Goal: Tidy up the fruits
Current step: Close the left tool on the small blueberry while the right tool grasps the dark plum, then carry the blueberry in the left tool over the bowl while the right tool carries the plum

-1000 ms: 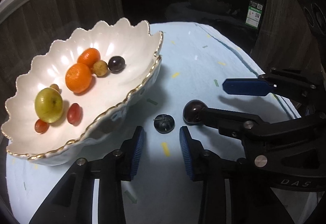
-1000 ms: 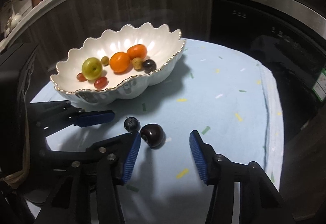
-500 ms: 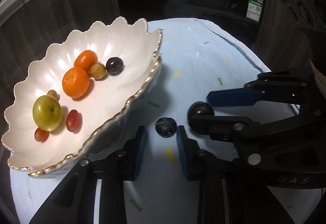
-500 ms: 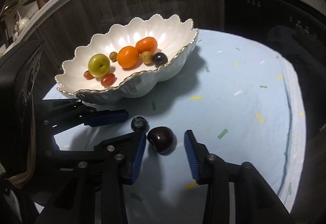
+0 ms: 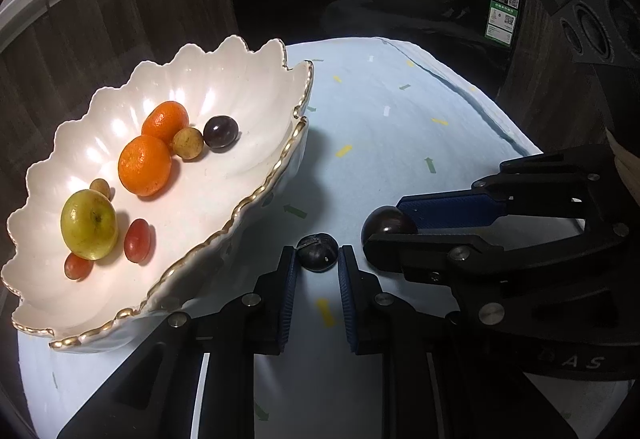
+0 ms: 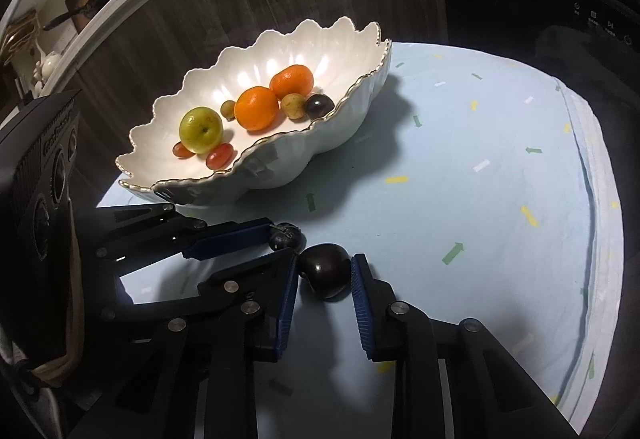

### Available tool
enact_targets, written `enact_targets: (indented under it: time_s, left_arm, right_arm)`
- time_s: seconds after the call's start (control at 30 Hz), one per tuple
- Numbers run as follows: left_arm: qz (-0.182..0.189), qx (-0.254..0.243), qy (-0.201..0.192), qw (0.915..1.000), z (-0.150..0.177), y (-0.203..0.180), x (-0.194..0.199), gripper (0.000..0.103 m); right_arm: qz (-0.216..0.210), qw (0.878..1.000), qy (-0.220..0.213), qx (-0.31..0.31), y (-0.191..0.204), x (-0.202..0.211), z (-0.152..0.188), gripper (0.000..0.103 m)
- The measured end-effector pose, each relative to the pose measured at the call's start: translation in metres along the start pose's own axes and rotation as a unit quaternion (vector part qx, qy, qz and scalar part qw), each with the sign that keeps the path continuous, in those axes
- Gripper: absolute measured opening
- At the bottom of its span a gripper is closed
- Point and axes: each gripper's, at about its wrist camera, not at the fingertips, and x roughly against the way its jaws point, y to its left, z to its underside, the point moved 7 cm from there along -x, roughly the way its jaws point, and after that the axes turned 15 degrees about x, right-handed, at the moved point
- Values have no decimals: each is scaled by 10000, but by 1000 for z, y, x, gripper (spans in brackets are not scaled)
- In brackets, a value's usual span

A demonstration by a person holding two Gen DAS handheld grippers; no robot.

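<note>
Pale blue cloth [image 5: 400, 143] is covering the table in the left wrist view, with a scalloped white bowl [image 5: 224, 79] of fruit sitting at the left. Near it, the left gripper [image 5: 317, 263] is pinching a small dark berry [image 5: 317, 257] on the cloth.

From the right wrist view, the right gripper [image 6: 325, 279] is clamping a dark plum [image 6: 325, 273] just right of that berry [image 6: 285, 236], with the bowl [image 6: 280, 167] lying farther back.

A small dark blueberry [image 5: 317, 257] and a glossy, perhaps maroon plum [image 6: 325, 270] lie on the cloth beside the fruit-filled scalloped bowl [image 5: 224, 199].
</note>
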Motion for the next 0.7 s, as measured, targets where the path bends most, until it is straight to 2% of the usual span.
enact_targets:
  time_s: [0.27, 0.7]
  left_arm:
    - [98, -8, 18, 10000, 4, -3, 5, 21]
    - [125, -1, -165, 9998, 5, -4, 32, 21]
  right_arm:
    - [201, 9998, -38, 40, -2, 8, 1, 28]
    - [360, 9992, -146, 11, 7, 31, 0, 28]
